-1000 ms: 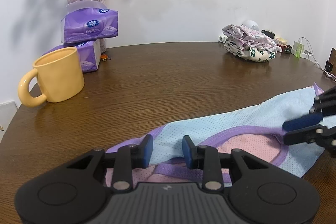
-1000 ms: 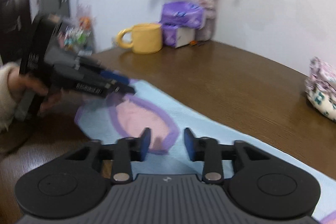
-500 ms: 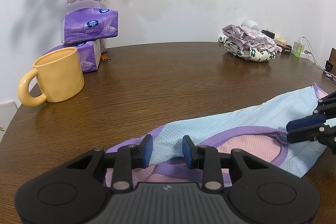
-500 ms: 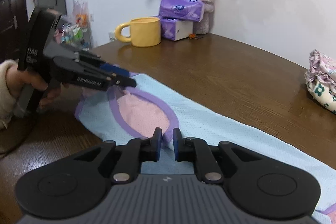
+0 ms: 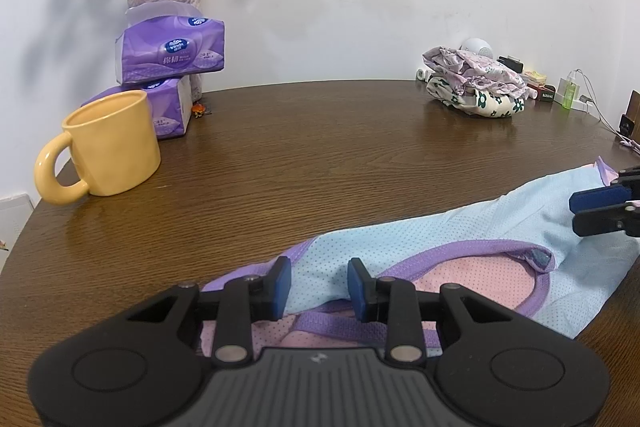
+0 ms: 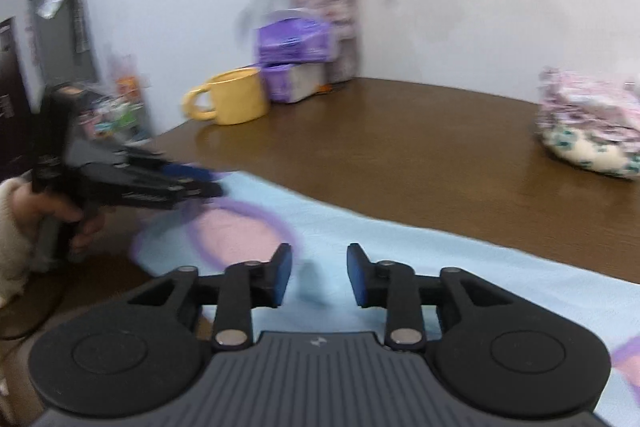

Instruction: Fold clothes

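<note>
A pale blue mesh garment point(image 5: 460, 239) with purple trim and a pink lining is spread along the near edge of the brown table point(image 5: 320, 155). The left gripper point(image 5: 318, 285) is parted over its near-left end, gripping nothing. The right gripper point(image 6: 318, 275) has just been opening, fabric beneath it unpinched. A fold seems in preparation; both edges must be regrasped next.

Pale blue top point(image 5: 472, 231), purple trim, pink inside; yellow mug point(image 5: 112, 147); purple tissue packs point(image 5: 172, 55); floral bundle point(image 5: 476, 87).
</note>
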Demonstrator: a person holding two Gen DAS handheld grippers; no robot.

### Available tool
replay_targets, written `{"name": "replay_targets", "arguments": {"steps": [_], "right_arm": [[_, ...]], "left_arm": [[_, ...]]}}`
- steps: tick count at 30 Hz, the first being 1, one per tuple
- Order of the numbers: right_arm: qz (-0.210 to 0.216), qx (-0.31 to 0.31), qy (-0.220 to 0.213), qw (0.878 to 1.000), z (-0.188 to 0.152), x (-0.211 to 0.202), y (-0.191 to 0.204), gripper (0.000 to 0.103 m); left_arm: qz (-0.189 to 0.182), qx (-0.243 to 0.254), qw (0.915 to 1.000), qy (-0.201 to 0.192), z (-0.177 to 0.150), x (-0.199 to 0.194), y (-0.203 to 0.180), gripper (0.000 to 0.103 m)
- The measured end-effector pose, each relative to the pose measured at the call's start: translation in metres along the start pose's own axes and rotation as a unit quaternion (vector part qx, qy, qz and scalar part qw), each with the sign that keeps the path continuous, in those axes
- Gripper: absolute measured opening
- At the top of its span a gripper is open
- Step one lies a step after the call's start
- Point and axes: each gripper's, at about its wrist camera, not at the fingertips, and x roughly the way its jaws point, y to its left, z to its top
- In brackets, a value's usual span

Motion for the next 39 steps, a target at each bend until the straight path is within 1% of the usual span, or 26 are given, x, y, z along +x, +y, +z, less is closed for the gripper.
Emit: {"name": "replay_targets", "arguments": {"steps": [30, 32, 36, 38, 39], "right_arm": [[0.001, 0.0, 0.0, 1.0, -0.0001, -0.0003, 0.0028, 0.031], [0.001, 0.0, 0.0, 1.0, -0.0001, -0.0004, 0.0029, 0.029], [0.002, -0.001, 0.0, 1.0, -0.0001, -0.0004, 0.0033, 0.029], [0.002, -0.001, 0.0, 1.0, -0.0001, -0.0004, 0.0035, 0.029], [0.002, -0.001, 0.0, 1.0, -0.0001, -0.0004, 0.0036, 0.034]], "left_arm": [[0.001, 0.002, 1.0, 0.0, -0.0005, -0.0002, -0.0004, 0.03], [0.001, 0.002, 1.0, 0.0, -0.0006, -0.0002, -0.0005, 0.03], [0.001, 0.003, 1.0, -0.001, -0.0006, -0.0002, -0.0007, 0.03], [0.002, 0.003, 1.0, -0.001, -0.0006, -0.0002, -0.0009, 0.03], [0.002, 0.003, 1.0, -0.001, -0.0006, -0.0002, -0.001, 0.03]]}}
